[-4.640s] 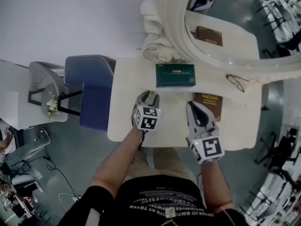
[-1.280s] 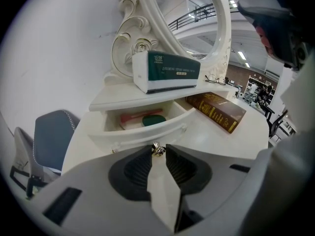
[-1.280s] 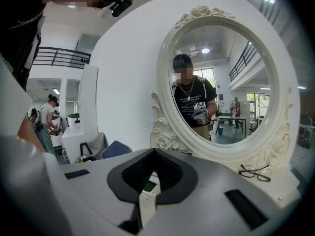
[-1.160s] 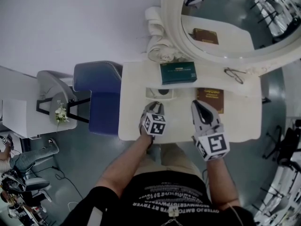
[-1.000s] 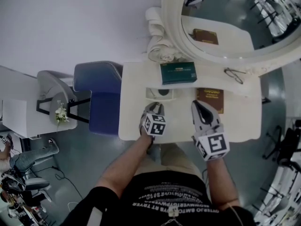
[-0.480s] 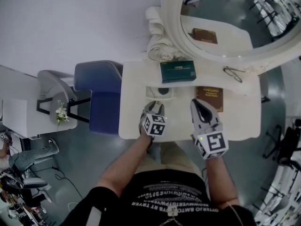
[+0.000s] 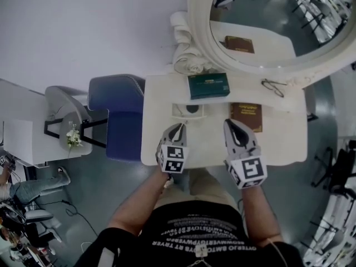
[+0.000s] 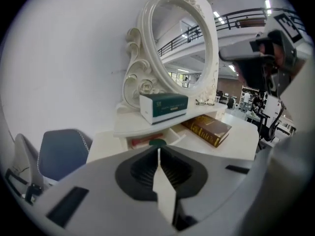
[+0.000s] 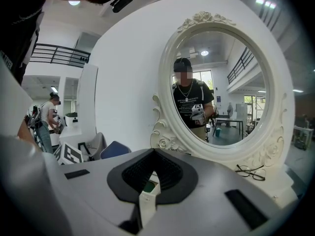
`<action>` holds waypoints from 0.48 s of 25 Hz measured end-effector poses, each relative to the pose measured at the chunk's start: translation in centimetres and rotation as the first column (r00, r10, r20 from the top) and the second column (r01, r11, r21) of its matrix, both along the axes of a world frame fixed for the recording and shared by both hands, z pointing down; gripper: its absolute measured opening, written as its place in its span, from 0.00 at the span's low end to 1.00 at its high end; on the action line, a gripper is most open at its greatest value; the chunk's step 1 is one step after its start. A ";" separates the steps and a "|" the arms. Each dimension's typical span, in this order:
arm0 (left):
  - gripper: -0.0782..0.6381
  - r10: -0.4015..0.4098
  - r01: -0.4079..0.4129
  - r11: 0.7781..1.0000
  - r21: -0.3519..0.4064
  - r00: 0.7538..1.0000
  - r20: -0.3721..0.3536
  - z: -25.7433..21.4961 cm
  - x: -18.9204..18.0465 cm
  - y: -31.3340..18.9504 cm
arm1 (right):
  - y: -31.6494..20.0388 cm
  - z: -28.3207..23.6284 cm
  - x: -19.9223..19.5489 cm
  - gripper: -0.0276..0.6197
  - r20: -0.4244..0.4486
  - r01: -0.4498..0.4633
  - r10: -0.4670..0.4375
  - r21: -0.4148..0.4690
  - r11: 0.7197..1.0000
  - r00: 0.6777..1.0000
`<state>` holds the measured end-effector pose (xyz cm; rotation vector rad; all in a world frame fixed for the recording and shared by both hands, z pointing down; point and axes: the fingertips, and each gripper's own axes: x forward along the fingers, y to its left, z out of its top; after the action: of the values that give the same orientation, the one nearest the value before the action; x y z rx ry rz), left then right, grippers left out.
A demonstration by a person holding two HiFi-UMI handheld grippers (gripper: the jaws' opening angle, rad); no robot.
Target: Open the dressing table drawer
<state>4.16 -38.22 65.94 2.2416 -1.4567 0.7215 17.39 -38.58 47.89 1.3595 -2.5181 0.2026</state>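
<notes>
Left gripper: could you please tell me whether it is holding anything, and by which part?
Nothing. The left gripper has just been closing, fingers empty, clear of the open drawer.

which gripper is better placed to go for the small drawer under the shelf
Left. The left gripper sits directly in front of the open drawer, which shows just past its tips in its own view. Its jaws have just been closing on nothing. The right gripper faces the brown book instead.
</notes>
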 end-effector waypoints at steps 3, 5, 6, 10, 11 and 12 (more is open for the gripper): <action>0.11 0.001 0.001 0.996 0.086 1.000 -0.019 -4.0 -0.4 -0.3 | 0.4 0.3 0.1 0.05 -0.006 -0.008 0.008 -0.005 1.000 1.000; 0.11 -0.004 0.008 0.991 0.136 0.999 -0.035 -6.4 -0.7 -0.3 | 0.6 0.3 0.1 0.05 -0.005 -0.012 0.012 -0.002 1.000 1.000; 0.11 -0.008 0.015 0.987 0.158 0.999 -0.043 -7.6 -1.0 -0.4 | 0.7 0.2 0.0 0.05 -0.004 -0.011 0.011 0.002 1.000 1.000; 0.11 -0.016 0.033 0.973 0.229 0.997 -0.076 -12.0 -2.0 -0.4 | 1.3 -0.2 -0.1 0.05 0.004 -0.012 0.012 0.011 1.000 1.000; 0.11 -0.013 0.032 0.969 0.247 0.997 -0.075 -12.9 -2.2 -0.3 | 1.5 -0.1 -0.1 0.05 0.002 -0.016 0.016 0.015 1.000 1.000; 0.11 -0.011 0.028 0.964 0.263 0.998 -0.069 -13.8 -2.5 -0.2 | 1.6 -0.1 0.0 0.05 -0.001 -0.020 0.020 0.020 1.000 1.000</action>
<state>1.66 -38.45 52.12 2.4162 -1.6216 0.4620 17.39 -36.97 47.84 1.3919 -2.5129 0.1806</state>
